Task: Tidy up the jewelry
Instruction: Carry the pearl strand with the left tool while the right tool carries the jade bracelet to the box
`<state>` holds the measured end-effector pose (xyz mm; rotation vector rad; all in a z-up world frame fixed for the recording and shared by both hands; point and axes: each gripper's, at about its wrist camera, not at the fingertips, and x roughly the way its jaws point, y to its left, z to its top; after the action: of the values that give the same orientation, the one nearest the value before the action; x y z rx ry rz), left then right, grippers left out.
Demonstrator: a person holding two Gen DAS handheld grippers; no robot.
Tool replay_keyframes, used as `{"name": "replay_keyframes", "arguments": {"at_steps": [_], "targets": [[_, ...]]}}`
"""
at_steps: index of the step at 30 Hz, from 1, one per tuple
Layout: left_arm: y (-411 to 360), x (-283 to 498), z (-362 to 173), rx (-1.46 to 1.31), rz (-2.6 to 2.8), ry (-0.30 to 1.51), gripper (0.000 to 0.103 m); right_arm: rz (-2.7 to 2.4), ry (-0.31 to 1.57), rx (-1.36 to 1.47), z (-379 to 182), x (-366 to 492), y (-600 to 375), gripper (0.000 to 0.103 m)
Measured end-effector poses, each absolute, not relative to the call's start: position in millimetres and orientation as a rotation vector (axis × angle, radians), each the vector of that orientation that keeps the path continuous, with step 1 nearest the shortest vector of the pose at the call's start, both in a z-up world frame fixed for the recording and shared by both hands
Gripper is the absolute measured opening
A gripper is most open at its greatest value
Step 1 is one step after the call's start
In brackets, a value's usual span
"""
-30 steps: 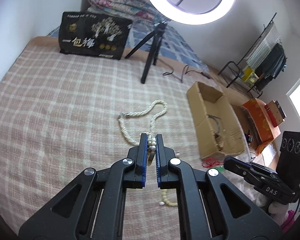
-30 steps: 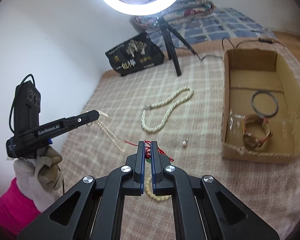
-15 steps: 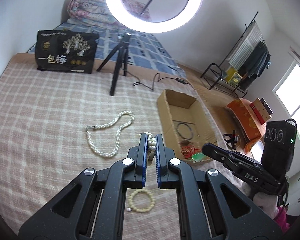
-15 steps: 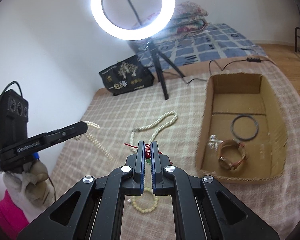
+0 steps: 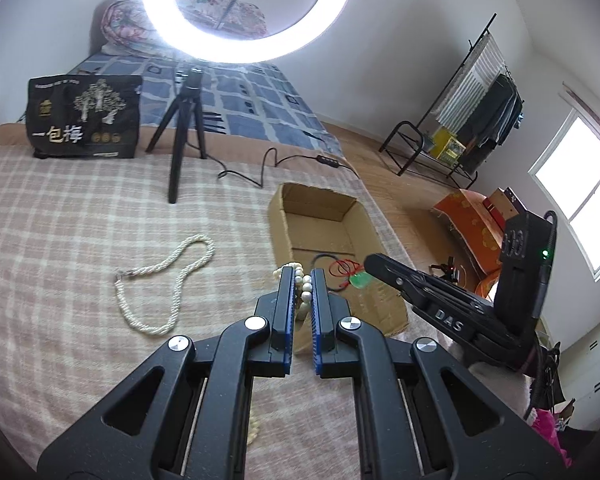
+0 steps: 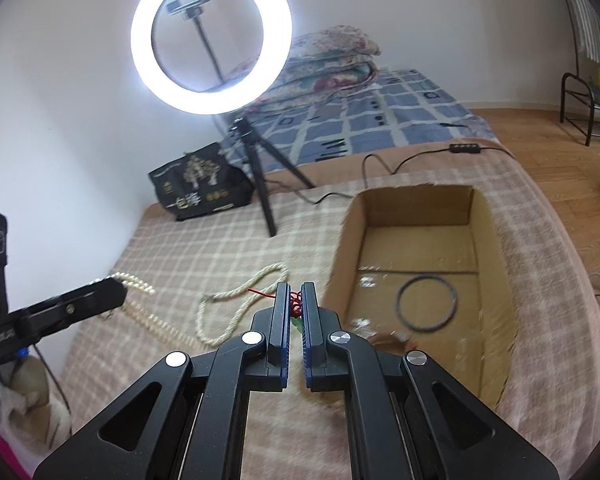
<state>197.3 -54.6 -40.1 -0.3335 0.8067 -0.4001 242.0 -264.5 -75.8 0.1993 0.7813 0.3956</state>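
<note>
lying on the checked bed cover [image 6: 228, 248], the long brown cardboard box [image 6: 496, 256] points away, just ahead and right of both tools. the left tool [image 5: 301, 278] pinches a white pearl bead string [image 5: 305, 286]. the right tool [image 6: 296, 300], nearer the box, pinches a red cord with a green stone [image 5: 350, 274]. its stone is mostly hidden.

Both tongs [image 5: 299, 280] and their jewelry, now nearer the cardboard box [image 5: 284, 216].
</note>
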Motion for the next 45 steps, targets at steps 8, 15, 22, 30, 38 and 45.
{"name": "replay_keyframes", "arguments": {"at_steps": [8, 15, 22, 30, 38, 45], "targets": [[-85.0, 218.8, -44.4, -0.342, -0.432, 0.816, 0.005, 0.335, 0.772, 0.183, -83.0, 270.2, -286.0, 0.004], [-112.2, 237.5, -49.1, -0.346, -0.452, 0.818, 0.005, 0.308, 0.785, 0.186, -92.5, 292.7, -297.9, 0.004], [-134.0, 254.1, -62.5, -0.336, -0.453, 0.842, 0.005, 0.274, 0.785, 0.204, -97.7, 313.4, -313.5, 0.004], [-148.1, 272.3, -82.1, -0.348, -0.44, 0.881, 0.005, 0.23, 0.801, 0.23, -109.8, 332.2, -327.6, 0.004], [-155.8, 281.3, -96.9, -0.325, -0.425, 0.911, 0.005, 0.205, 0.822, 0.236, -122.9, 342.4, -337.1, 0.004], [-158.5, 282.1, -99.5, -0.308, -0.422, 0.913, 0.005, 0.19, 0.827, 0.236, -128.3, 344.6, -342.1, 0.004]]}}
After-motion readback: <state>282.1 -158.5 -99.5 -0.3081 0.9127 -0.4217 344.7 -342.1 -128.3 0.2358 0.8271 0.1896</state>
